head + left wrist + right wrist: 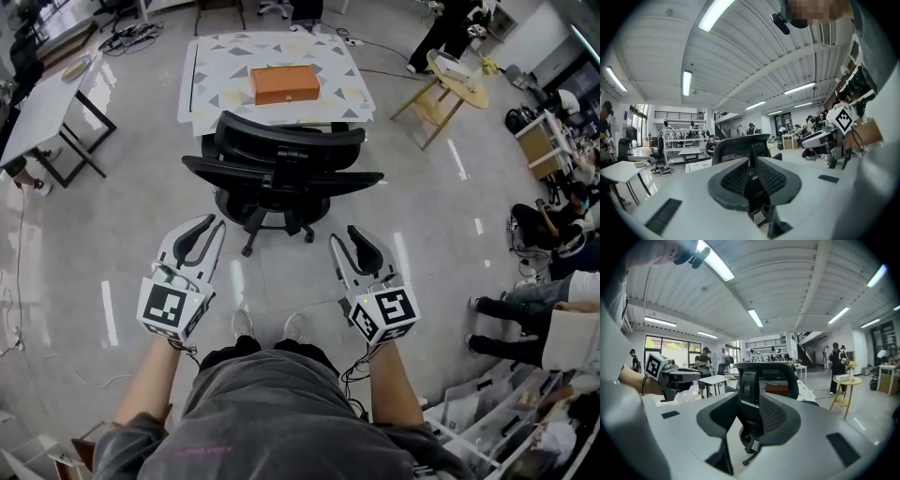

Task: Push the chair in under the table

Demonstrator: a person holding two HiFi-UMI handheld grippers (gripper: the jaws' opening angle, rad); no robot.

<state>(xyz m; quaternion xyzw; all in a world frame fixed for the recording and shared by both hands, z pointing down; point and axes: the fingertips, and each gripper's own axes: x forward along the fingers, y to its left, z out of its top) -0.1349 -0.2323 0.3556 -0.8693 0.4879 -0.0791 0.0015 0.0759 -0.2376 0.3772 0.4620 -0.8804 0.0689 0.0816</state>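
A black mesh office chair (281, 169) stands on the grey floor with its back toward me, just in front of a low table (211, 66) with a triangle-patterned top. In the left gripper view the chair (736, 147) sits straight ahead, and the chair (773, 373) does too in the right gripper view. My left gripper (199, 236) hovers short of the chair's left side, jaws a narrow gap apart and empty. My right gripper (359, 246) hovers short of its right side, jaws wider and empty. Neither touches the chair.
An orange box (284, 84) lies on the patterned table. A round wooden side table (459, 84) stands at the back right and a white desk (42, 108) at the left. People sit on the floor at the right (548, 309). My own feet (267, 325) are below the grippers.
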